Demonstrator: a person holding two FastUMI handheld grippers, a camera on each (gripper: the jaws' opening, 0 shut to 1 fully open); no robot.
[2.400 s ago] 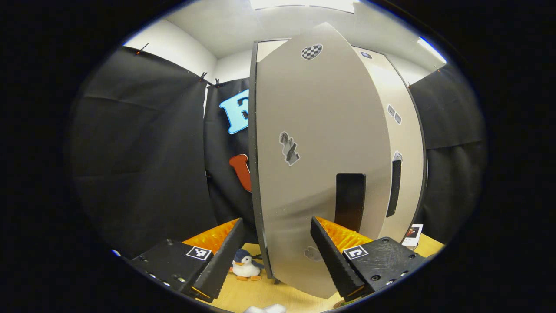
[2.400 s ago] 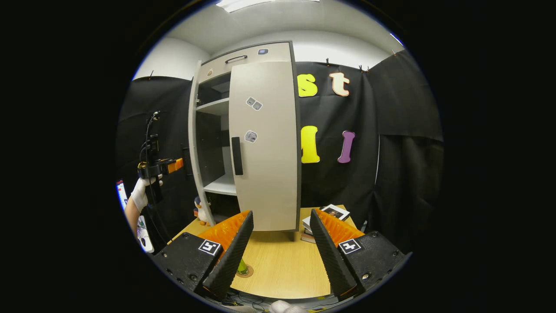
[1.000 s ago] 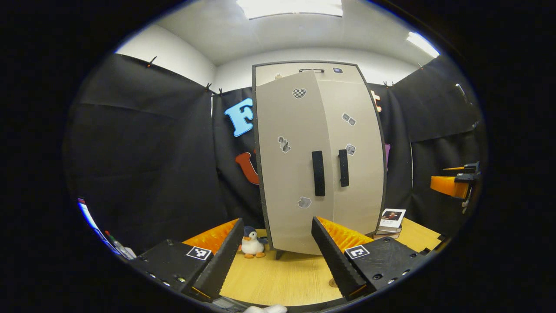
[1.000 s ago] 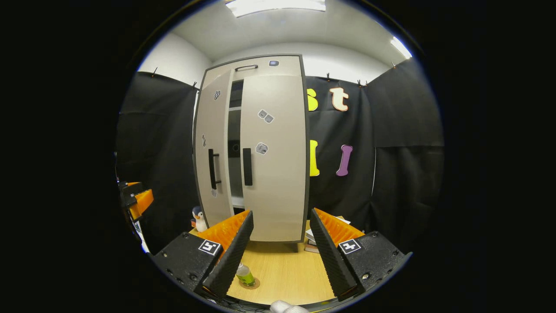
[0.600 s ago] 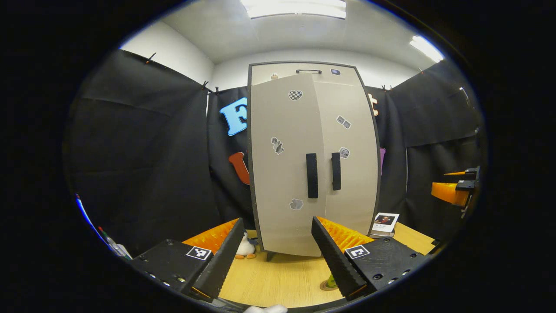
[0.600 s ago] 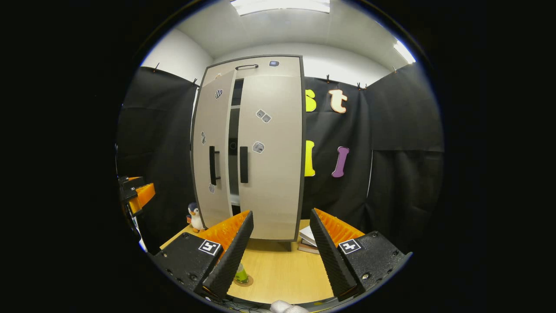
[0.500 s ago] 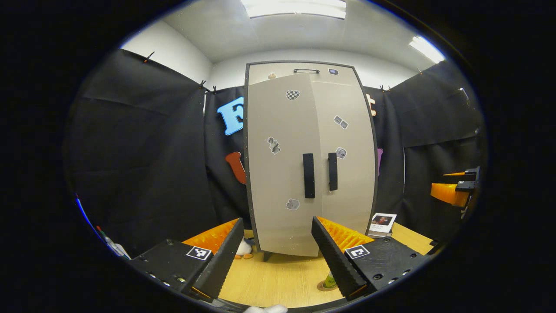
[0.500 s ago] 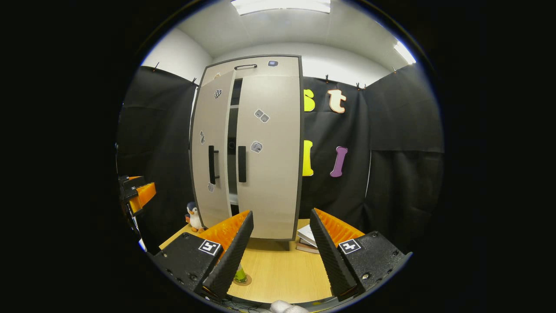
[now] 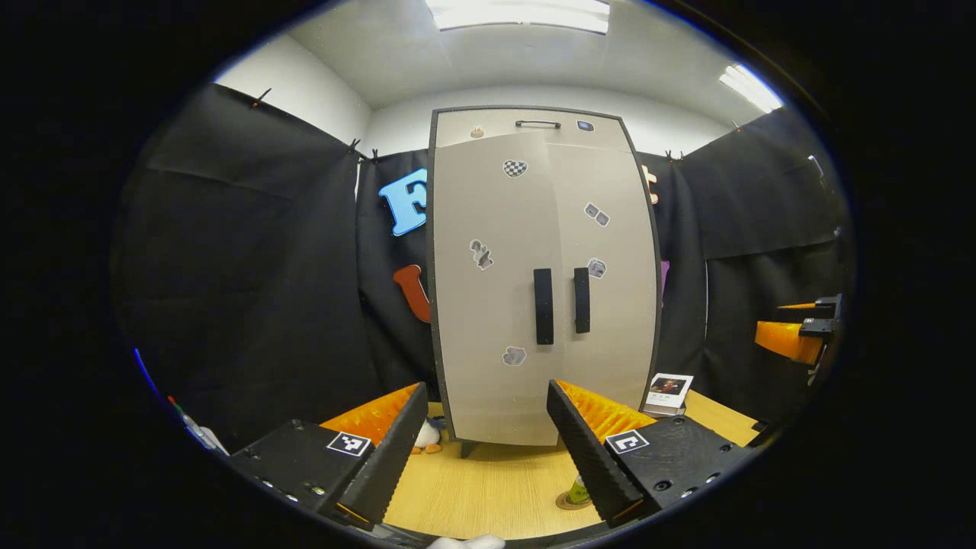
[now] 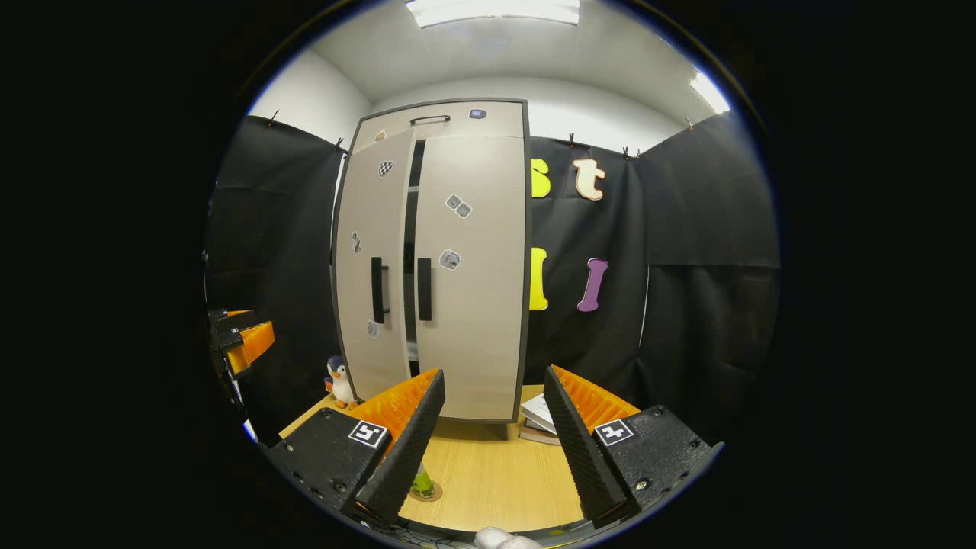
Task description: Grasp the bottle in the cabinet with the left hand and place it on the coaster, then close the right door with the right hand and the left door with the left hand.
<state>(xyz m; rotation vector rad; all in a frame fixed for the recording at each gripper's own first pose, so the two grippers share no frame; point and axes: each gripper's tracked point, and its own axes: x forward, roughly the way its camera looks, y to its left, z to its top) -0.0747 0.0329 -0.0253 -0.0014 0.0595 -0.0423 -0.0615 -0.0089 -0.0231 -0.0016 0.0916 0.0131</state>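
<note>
Black cloth hangs around the booth, and ahead of both my grippers a tall pale cabinet [image 9: 543,282] stands on a light wooden table [image 10: 496,473]. From the right gripper view its right door [image 10: 469,274] sits flush, while the left door [image 10: 370,267] stands slightly ajar, with a dark gap between the two through which I can make out a bit of shelf edge; I cannot tell what is inside. From the left gripper view the two doors look nearly shut, their black handles side by side.

My left gripper [image 9: 484,446] hangs in the air with its fingers spread wide, holding nothing. Just beyond its right finger the bottle [image 9: 579,489], greenish, stands upright on the round coaster [image 9: 570,502]. My right gripper [image 10: 488,435] is likewise spread wide and empty; there the bottle [image 10: 421,482] and coaster [image 10: 428,494] show beside its left finger.

Farther forward and left of both grippers a toy penguin [image 10: 337,379] stands by the cabinet's foot, and a small stack of books [image 10: 537,421] lies forward and right of them.
</note>
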